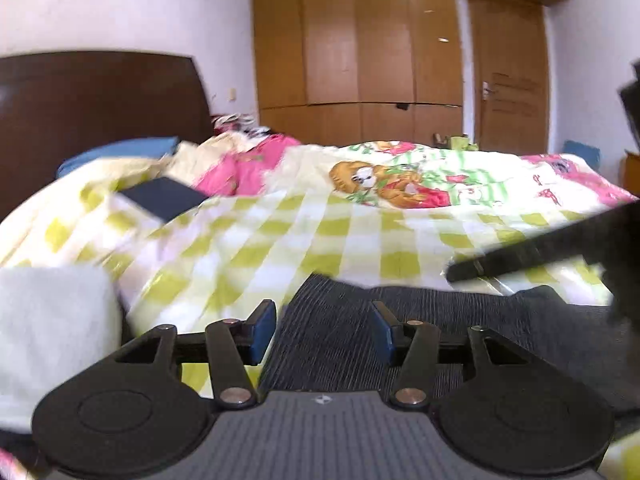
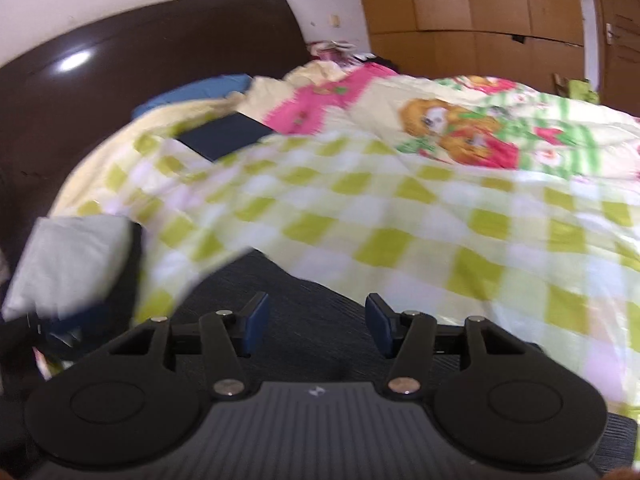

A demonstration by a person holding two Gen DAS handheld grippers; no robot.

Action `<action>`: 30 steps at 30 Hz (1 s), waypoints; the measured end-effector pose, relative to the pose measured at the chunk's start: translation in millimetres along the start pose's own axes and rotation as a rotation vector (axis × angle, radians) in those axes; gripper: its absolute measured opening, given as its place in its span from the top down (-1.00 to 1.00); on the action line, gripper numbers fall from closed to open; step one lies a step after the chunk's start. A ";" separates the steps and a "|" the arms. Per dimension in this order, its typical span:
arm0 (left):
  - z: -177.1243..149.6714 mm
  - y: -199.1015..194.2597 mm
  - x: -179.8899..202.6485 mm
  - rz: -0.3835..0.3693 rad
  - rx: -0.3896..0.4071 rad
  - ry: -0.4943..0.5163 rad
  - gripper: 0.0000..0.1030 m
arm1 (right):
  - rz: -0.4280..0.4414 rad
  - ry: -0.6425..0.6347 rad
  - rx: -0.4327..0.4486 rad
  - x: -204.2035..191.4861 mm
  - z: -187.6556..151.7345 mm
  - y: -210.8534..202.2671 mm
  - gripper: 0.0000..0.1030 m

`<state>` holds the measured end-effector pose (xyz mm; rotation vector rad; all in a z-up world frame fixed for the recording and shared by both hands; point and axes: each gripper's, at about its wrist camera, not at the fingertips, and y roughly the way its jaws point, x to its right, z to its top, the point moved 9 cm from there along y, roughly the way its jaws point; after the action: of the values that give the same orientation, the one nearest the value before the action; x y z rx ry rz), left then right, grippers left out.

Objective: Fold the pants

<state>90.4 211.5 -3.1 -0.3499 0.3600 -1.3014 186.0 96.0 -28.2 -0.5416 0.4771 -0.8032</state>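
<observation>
Under your left gripper point(image 1: 324, 332) lie dark pants point(image 1: 332, 344) of ribbed, matt cloth. The checked bedspread point(image 1: 280, 236) looks like smooth, faintly shiny cloth. Behind it you see a glossy dark headboard point(image 2: 120, 80) and a satin-finished wood wardrobe point(image 1: 360, 40).

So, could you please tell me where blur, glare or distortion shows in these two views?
Left wrist view: motion smear on the checked quilt; fisheye bends the wardrobe. Right wrist view: heavier smear on the quilt, glare spot on the headboard; both views keep the gripper fingers sharp.

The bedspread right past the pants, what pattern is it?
The bedspread has a yellow-green and white check, clearest in the right wrist view; the pants are dark with fine stripes.
</observation>
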 end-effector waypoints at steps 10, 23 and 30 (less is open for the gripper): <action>-55.3 54.5 25.2 0.040 -0.230 0.185 -0.24 | 0.022 0.187 -0.115 60.7 -56.1 8.4 -0.07; -46.9 52.0 36.6 0.120 -0.267 0.212 -0.24 | -0.129 0.638 -0.003 228.3 -126.1 -131.0 -0.22; -35.4 35.2 75.4 0.084 -0.250 0.274 -0.24 | 0.125 0.790 -0.019 225.0 -145.4 -110.7 -0.23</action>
<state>122.1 144.6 -55.1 -0.3626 0.7651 -1.2260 177.1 -180.6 -114.4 -0.1872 1.2325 -0.8765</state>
